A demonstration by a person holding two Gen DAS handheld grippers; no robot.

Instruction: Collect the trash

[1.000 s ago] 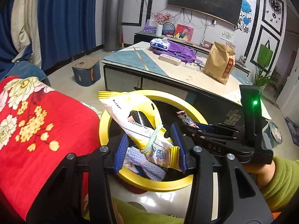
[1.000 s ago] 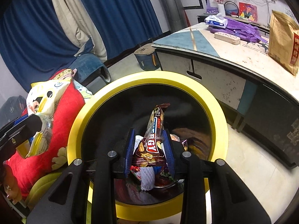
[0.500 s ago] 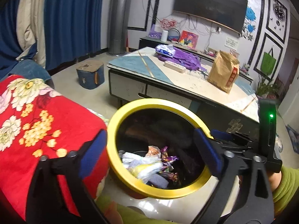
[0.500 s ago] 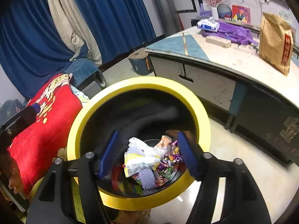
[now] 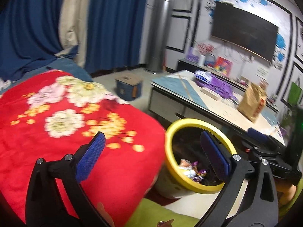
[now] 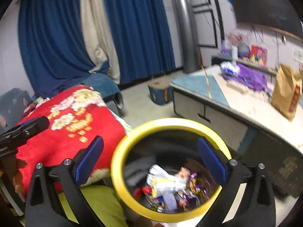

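Trash (image 6: 170, 187) lies in the yellow-rimmed bin (image 6: 121, 172) — the drop looks done. My left hand-held gripper (image 5: 153, 157) is spread wide and empty; my right hand-held gripper (image 6: 151, 160) has just been opening, nothing between its jaws. Next — probably finding more litter, though blur hides any.

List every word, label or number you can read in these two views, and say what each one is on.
None can be read.
Brown paper bag on the low table: red label with marks, too blurred.
White notice on the wall: too small.
Wrappers in the yellow-rimmed bin: print smeared by motion.
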